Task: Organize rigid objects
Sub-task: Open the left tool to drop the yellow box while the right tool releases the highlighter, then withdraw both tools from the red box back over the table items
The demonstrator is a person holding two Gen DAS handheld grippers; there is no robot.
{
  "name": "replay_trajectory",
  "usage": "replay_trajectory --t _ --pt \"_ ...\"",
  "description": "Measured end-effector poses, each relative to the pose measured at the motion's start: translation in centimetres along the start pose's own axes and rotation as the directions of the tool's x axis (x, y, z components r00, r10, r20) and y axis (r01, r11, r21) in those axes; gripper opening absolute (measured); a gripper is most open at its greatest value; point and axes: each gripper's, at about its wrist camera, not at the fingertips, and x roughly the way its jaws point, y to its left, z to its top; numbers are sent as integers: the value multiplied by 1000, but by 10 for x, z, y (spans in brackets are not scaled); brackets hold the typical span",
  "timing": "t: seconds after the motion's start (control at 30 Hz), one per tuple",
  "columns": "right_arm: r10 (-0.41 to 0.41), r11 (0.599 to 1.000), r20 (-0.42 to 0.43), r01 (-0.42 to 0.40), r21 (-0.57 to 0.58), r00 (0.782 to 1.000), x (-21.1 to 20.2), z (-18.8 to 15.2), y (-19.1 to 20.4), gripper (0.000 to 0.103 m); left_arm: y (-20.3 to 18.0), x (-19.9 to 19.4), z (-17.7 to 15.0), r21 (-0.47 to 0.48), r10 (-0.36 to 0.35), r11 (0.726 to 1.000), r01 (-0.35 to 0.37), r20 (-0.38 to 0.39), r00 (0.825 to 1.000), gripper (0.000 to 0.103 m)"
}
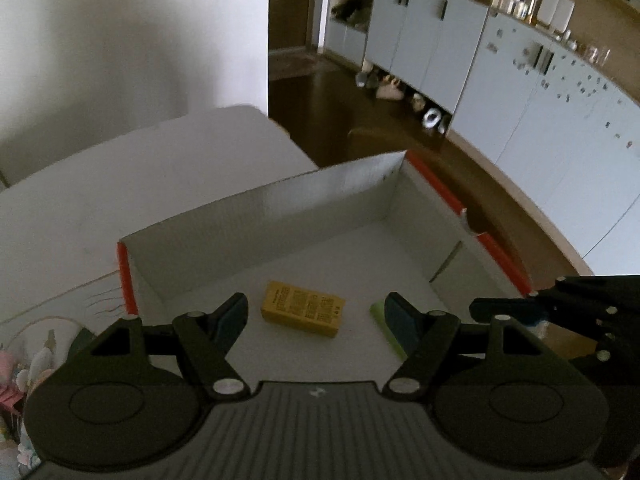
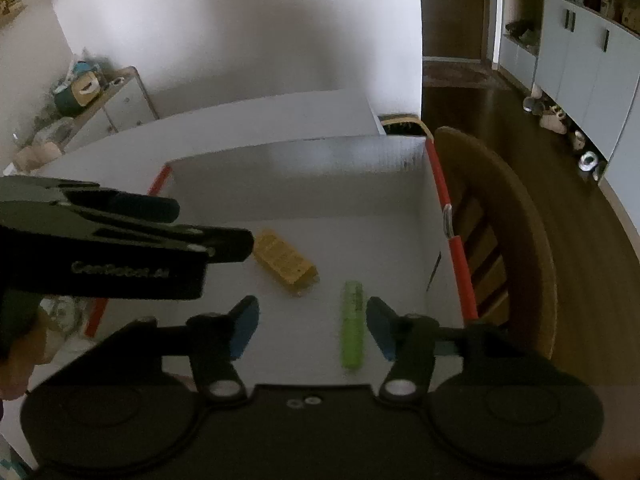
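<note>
Here the left gripper (image 1: 316, 316) fills the bottom of its own view, its jaws spread wide with nothing between them; its blue-padded fingertips (image 1: 230, 318) point into an open box. The same gripper appears in the right wrist view as a dark shape reaching in from the left edge of the frame. The right gripper (image 2: 312, 326) sits low in its own frame, jaws likewise wide apart and holding nothing, and it shows at the right edge of the left wrist view as a black linkage.

Between the left gripper's fingers, in the lower middle of the frame, a yellow box (image 1: 303, 309) with printed text lies flat on the floor of the white cardboard box (image 1: 256, 216). A green bar (image 2: 352, 324) lies just inside the right gripper's right-hand finger, in the lower middle of that frame, near the yellow box but apart from it. The cardboard box has orange-red trim (image 2: 442, 184) along its side edges and stands on a white table (image 1: 120, 184), which runs toward the upper left of the frame.

A wooden chair (image 2: 516, 216) stands just beside the box at the right of the right wrist view. Pale blue cabinets (image 1: 500, 80) curve across the upper right, with shoes (image 1: 390, 90) on the dark floor beneath them.
</note>
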Motion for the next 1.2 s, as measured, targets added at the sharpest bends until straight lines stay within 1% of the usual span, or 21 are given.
replay_trajectory --t 0.17,0.27,0.33,0.47,0.53,0.6,0.83,1.07,1.13,1.17,1.2 --pt "10 1000 31 -10 -3 999 -15 -6 6 71 2 -27 -12 -1 -7 1000 7 51 999 75" --pt "18 1000 48 -17 -4 999 -24 -9 12 76 3 -42 -20 1 -5 1000 5 80 997 79" --pt "21 1000 62 -20 -15 998 -30 -11 16 80 5 -52 -26 4 -7 1000 6 103 995 79" --pt "32 999 89 -29 -34 995 -40 -15 24 89 9 -73 -39 3 9 1000 -9 138 990 79" --pt "43 998 104 -38 -48 994 -44 -18 29 92 12 -83 -45 1 16 1000 -17 155 988 80" --pt "50 997 123 -43 -62 991 -48 -22 36 96 16 -93 -52 -12 26 1000 -24 174 984 83" --pt "95 991 171 -78 -105 981 -61 -33 58 101 30 -124 -77 -43 57 998 -48 226 973 85" --pt "147 985 218 -123 -121 965 -67 -42 86 102 61 -149 -103 -113 61 993 -33 260 964 87" --pt "156 983 227 -129 -129 961 -67 -42 96 102 70 -154 -109 -129 70 991 -35 272 960 91" --pt "164 982 231 -136 -134 959 -67 -42 102 102 76 -158 -113 -134 73 990 -37 279 957 97" --pt "168 981 233 -138 -139 958 -66 -43 107 102 81 -160 -115 -135 77 990 -39 286 955 100"
